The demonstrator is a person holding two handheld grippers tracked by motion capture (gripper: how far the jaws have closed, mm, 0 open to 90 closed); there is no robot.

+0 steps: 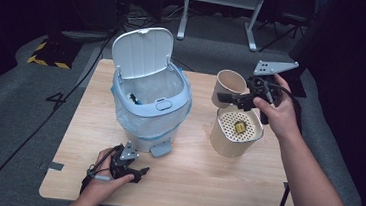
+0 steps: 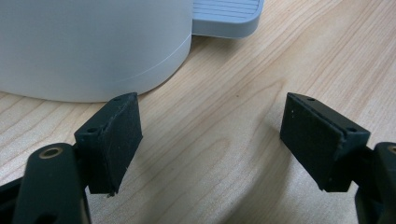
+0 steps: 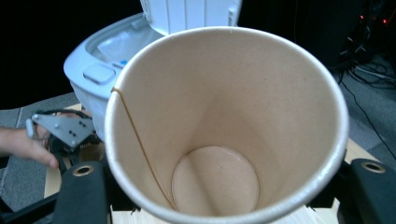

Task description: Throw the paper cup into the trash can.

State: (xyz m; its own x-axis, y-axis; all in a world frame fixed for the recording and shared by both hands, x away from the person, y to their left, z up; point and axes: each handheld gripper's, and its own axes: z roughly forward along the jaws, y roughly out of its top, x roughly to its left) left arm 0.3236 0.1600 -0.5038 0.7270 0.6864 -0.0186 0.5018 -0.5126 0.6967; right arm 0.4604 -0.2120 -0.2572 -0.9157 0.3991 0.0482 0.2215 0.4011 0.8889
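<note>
The right tongs (image 1: 235, 98) grip the empty paper cup (image 1: 226, 87), tilted toward the open bin (image 1: 149, 92) on their left; the left tongs (image 1: 137, 172) rest wide open, empty.

Open tabletop (image 1: 189, 184) lies between the bin (image 1: 148, 105) and the strainer pot (image 1: 236, 133).

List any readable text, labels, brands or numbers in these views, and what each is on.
None readable. The paper cup is plain inside, the white bin and its lid bear no legible mark, and the small yellow item in the strainer container is too small to tell any print.
</note>
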